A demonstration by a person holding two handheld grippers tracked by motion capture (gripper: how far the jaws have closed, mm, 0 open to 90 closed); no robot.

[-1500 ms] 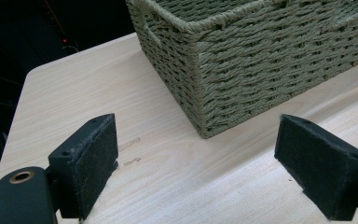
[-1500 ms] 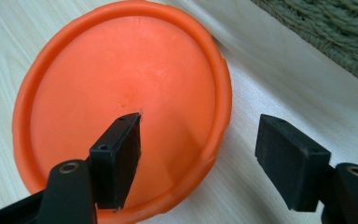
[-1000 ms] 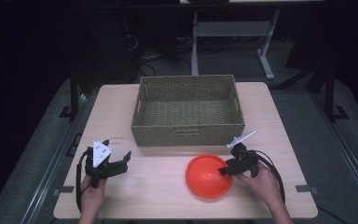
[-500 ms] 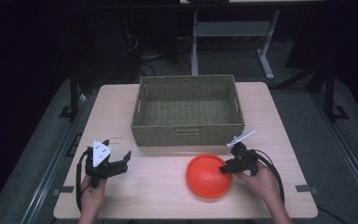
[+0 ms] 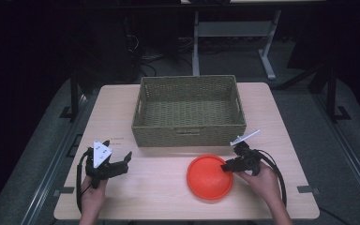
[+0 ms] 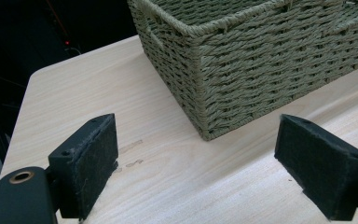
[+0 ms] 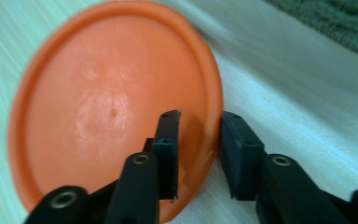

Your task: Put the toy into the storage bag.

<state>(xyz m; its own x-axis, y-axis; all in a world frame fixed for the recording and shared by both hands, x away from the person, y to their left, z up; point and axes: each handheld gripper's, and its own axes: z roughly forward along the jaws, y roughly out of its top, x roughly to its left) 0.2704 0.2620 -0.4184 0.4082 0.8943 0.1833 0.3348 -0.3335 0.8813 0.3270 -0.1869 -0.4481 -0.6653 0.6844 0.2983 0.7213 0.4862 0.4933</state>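
Orange round plastic plate (image 5: 209, 177) lay on the wooden surface (image 5: 159, 192), in front of the woven basket (image 5: 187, 112). Right tongs (image 7: 199, 154) straddled its right rim, jaws just closing, not yet pinching. Left tongs (image 6: 198, 163) released, well apart.

On the one pale wooden table (image 5: 168, 197) I count one round orange plastic plate (image 5: 209, 177), one rectangular green woven wicker basket (image 5: 189, 112), and two black two-jaw grippers, the left gripper (image 5: 117, 163) and the right gripper (image 5: 228, 165).
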